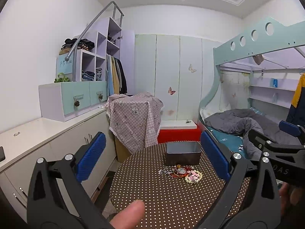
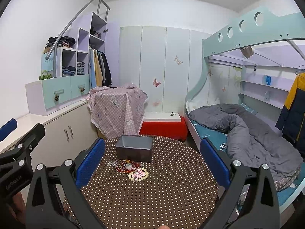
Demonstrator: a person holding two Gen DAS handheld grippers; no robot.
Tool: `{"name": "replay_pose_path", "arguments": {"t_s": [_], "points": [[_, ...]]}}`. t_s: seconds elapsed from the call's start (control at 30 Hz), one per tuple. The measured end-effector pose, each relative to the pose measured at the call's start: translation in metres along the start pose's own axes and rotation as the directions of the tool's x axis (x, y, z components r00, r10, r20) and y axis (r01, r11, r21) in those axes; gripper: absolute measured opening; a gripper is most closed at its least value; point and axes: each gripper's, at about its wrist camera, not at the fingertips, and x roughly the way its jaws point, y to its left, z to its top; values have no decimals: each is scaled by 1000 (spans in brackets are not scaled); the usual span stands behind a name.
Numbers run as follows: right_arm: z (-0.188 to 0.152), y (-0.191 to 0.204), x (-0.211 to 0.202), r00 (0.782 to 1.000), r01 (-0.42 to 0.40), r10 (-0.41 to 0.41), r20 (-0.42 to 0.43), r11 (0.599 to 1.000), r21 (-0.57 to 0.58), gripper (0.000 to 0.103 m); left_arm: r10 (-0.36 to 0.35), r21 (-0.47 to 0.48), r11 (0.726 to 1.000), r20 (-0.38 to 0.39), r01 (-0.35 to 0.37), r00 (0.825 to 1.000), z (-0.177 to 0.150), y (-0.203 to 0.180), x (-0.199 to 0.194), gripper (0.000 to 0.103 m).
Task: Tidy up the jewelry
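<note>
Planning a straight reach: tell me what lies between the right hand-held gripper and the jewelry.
Only bare dotted tablecloth between right hand-held gripper and jewelry, per right wrist view.

— Where is the box?
— The box (image 2: 134,148) sits on the counter (image 2: 162,194), at the far side.
— And the beads?
— The pile of jewelry (image 2: 129,168) lies just in front of the box, on the counter too.
— What is behind the counter?
— A covered stand (image 2: 116,106). The bed (image 2: 247,133) is on the right, the cabinets (image 2: 63,131) on the left.
</note>
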Motion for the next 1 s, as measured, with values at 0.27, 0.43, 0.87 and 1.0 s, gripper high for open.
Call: {"name": "replay_pose_path", "arguments": {"t_s": [0.27, 0.43, 0.87, 1.0], "points": [[-1, 0, 8, 1000, 8, -8, -10, 1000, -4, 96, -1, -3, 1000, -15, 1, 1000, -5, 0, 3, 97], [-6, -2, 15, 1000, 6, -6, -19, 1000, -13, 96, -4, -2, 1000, -24, 4, 1000, -8, -1, 7, 97], [-33, -9, 78, 988, -20, 15, -154, 999, -32, 96, 2, 6, 1000, -217, -1, 976, -43, 5, 85, 97], [-54, -12, 114, 968, -31, 24, -252, 999, -24, 96, 21, 11, 1000, -327, -18, 945, -68, 9, 125, 97]]}}
